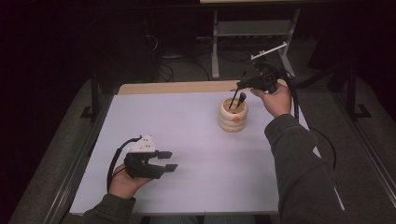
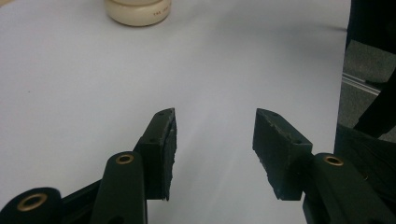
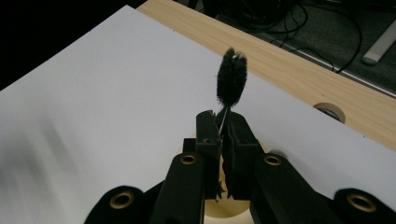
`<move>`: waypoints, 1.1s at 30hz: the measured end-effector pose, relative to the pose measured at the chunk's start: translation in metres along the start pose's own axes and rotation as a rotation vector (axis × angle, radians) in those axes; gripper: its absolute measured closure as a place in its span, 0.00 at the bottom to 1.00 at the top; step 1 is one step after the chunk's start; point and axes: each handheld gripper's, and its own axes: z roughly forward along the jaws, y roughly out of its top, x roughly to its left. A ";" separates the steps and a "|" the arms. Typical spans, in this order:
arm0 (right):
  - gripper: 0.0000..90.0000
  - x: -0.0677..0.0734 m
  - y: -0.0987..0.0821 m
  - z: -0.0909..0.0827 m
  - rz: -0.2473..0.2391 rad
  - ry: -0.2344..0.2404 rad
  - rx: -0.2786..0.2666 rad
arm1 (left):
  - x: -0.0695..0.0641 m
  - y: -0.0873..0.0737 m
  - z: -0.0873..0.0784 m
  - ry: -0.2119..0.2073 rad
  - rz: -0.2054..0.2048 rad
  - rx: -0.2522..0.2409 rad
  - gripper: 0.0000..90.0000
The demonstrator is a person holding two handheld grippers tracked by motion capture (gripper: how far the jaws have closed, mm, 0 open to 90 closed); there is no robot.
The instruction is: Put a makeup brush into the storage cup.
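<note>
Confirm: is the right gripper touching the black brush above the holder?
Touching. In the right gripper view the right gripper has its jaws pressed together on the thin stem of the black brush, whose bristle head sticks out just past the tips, above the cream holder.

White sheet point(image 1: 187, 135) covers most of the wooden table point(image 1: 177, 87); bare wood strip at far edge, round hole point(image 3: 329, 111) in it. Behind the table: grey metal stand point(image 1: 252, 32), cables point(image 1: 180, 70) on dark floor. Metal rails point(image 1: 74, 163) flank both sides.

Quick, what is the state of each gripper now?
Left gripper: open, holding nothing.
Right gripper: closed on the thin black brush, above the wooden holder.
</note>
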 end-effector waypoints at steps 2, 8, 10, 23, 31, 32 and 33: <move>0.94 0.001 -0.001 0.001 -0.002 -0.002 -0.002 | 0.000 0.000 0.000 0.000 0.004 0.003 0.54; 0.94 0.003 -0.001 0.003 0.004 -0.009 -0.005 | 0.000 0.000 0.000 0.003 -0.001 0.003 0.54; 0.94 0.003 -0.002 0.005 0.001 -0.015 -0.004 | 0.000 0.000 0.000 0.002 -0.002 0.002 0.54; 0.94 0.000 -0.013 0.016 0.022 -0.015 -0.001 | 0.000 0.000 0.000 0.002 -0.004 0.008 0.54; 0.94 0.000 -0.016 0.019 0.022 -0.020 0.001 | 0.000 -0.001 0.000 0.002 -0.004 0.010 0.54; 0.94 0.000 -0.016 0.019 0.025 -0.020 0.002 | 0.000 -0.001 0.000 0.001 -0.006 0.011 0.54; 0.94 0.000 -0.017 0.020 0.023 -0.021 -0.002 | 0.000 -0.001 0.000 0.001 -0.002 0.014 0.54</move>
